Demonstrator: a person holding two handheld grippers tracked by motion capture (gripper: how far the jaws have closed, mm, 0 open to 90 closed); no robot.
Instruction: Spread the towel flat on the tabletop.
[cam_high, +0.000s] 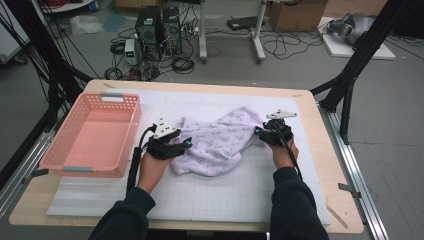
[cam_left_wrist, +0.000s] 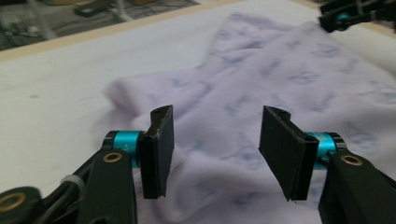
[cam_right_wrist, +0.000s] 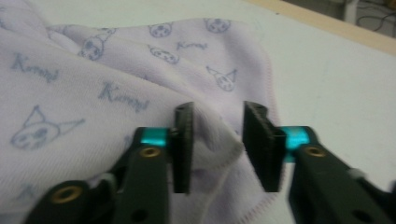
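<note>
The right gripper (cam_right_wrist: 215, 147) is standing released with the lilac printed towel's (cam_high: 220, 140) stitched hem between its jaws, so it should be pinching squarely there while the left gripper (cam_left_wrist: 215, 151), likewise unclenched, is hovering above the opposite edge.

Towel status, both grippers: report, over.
Left gripper open, jaws over the towel. Right gripper open, towel edge between pads, not pinched. Towel rumpled on mat. Pink basket left, nothing blocking.
</note>
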